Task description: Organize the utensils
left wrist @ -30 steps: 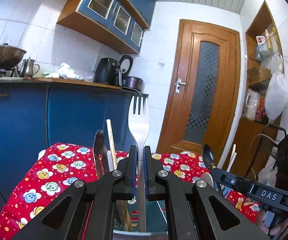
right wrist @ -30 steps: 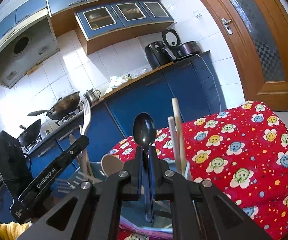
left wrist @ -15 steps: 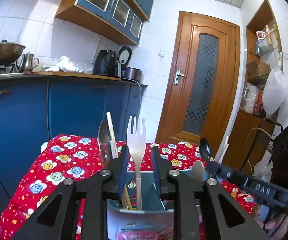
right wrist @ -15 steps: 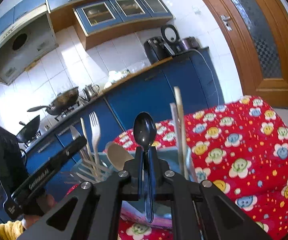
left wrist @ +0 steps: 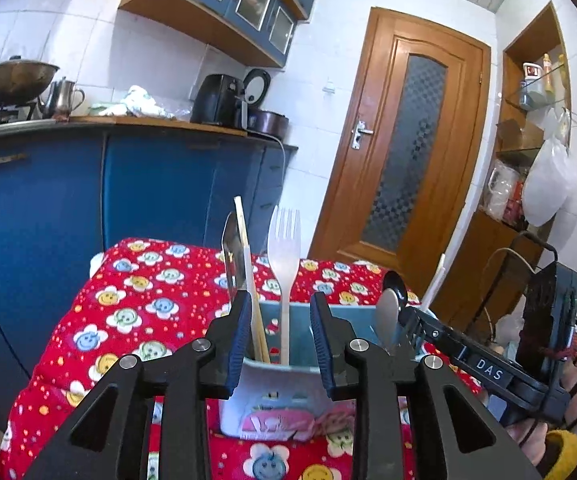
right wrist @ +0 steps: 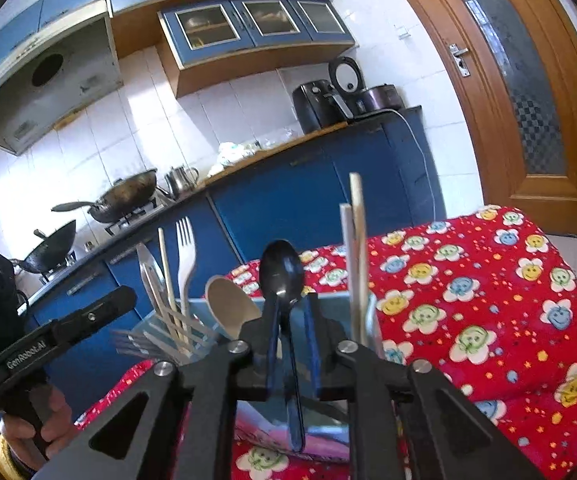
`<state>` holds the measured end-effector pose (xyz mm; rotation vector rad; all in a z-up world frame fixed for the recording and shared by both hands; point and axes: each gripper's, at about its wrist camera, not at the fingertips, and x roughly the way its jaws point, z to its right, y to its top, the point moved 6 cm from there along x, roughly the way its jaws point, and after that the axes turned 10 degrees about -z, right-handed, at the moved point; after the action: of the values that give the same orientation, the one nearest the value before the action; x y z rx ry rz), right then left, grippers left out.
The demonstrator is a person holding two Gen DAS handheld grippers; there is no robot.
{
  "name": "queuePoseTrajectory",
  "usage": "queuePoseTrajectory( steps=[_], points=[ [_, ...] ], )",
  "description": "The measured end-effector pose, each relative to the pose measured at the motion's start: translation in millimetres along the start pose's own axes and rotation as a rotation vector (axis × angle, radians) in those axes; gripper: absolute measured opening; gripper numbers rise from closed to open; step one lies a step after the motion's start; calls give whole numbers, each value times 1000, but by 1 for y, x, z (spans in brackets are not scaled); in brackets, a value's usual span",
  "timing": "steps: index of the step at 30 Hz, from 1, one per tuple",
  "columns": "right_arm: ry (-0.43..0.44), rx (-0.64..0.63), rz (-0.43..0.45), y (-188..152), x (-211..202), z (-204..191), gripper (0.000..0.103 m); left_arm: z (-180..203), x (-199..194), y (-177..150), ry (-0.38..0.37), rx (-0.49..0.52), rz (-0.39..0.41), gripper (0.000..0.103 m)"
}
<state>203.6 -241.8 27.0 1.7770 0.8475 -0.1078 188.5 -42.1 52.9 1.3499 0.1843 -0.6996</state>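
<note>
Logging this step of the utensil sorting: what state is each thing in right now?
left gripper: opening, nothing held, the fork between its fingers
right gripper: opening, spoon handle between its fingers
white fork: upright in the holder
black spoon: upright, bowl up
utensil holder: upright on the red cloth
wooden door: shut

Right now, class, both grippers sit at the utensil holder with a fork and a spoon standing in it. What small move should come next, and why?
Probably draw the left gripper straight back. Its jaws are opening and stand clear of the white fork, which stands upright in the utensil holder. The right gripper is likewise opening, with the black spoon between its jaws, so it should follow.
</note>
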Motion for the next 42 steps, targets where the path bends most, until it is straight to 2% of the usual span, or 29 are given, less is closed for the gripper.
queuePoseTrajectory(
  steps=[11,14,16,20,23,25,29,33,38,40,42],
  points=[
    [-57,-47,-157,-2,10,0,17,-4,-15,-9,2,-10,-31,31],
    [-75,-90,-194,-2,12,-4,7,-7,-15,-13,-2,-22,-47,31],
    [-90,-111,-211,-3,11,-6,7,-9,-16,-16,-6,-33,-55,31],
    [-65,-100,-210,-2,-4,-8,7,-13,-16,-22,-5,-44,-71,31],
    [-44,-77,-172,3,-21,-10,7,-15,-17,-25,-4,-55,-82,31],
    [-43,-76,-138,4,-36,-11,11,-16,-17,-27,-1,-56,-85,31],
    [-44,-43,-93,3,-59,-10,26,-16,-18,-30,1,-55,-100,31],
    [-52,-15,-70,-3,-76,-10,27,-13,-24,-34,4,-48,-111,31],
    [-76,-4,-70,-19,-93,-19,33,-6,-39,-41,11,-23,-120,31],
    [-101,-13,-73,-28,-100,-27,36,-5,-45,-44,15,-18,-125,35],
    [-126,-25,-73,-36,-106,-35,41,-3,-54,-50,23,-12,-128,48]
  ],
)
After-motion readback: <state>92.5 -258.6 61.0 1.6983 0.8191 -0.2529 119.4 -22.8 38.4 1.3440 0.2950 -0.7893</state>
